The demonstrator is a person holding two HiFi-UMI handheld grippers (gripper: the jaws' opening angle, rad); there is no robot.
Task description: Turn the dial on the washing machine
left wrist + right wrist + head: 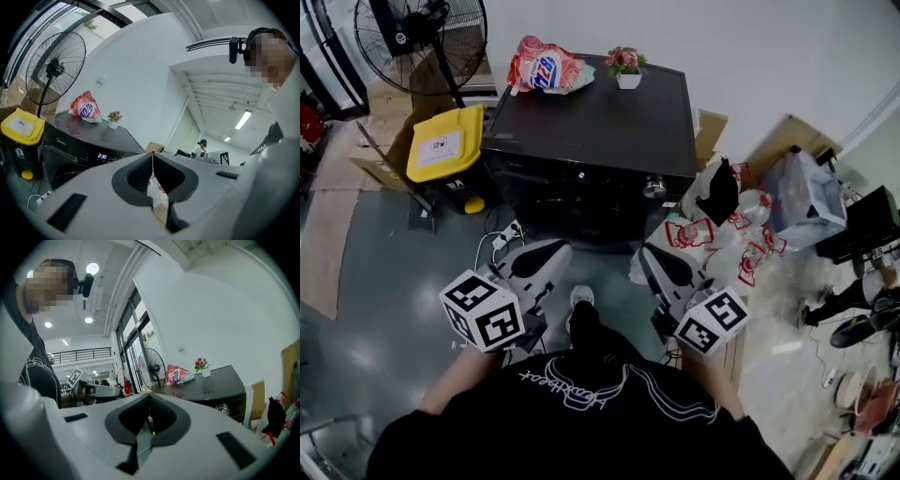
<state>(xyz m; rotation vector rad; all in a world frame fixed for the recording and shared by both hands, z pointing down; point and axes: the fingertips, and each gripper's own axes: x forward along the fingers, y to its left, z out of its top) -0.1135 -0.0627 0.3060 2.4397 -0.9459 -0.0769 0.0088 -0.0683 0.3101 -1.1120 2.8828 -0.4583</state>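
A black washing machine [591, 122] stands ahead of me, with its silver dial [653, 187] at the right end of the front panel. The dial [222, 409] also shows in the right gripper view; in the left gripper view only the lit display [102, 156] shows. My left gripper [555, 251] and right gripper [648, 255] hang side by side in front of the machine, well short of it and touching nothing. The left gripper's [152, 154] jaws meet at the tips with nothing between them. So do the right gripper's [149, 397].
A detergent bag [544, 67] and a small flower pot [627, 66] sit on the machine's top. A yellow-lidded bin [445, 145] and a standing fan [417, 37] are at its left. Plastic bags and boxes [741, 234] crowd its right. A power strip [502, 239] lies on the floor.
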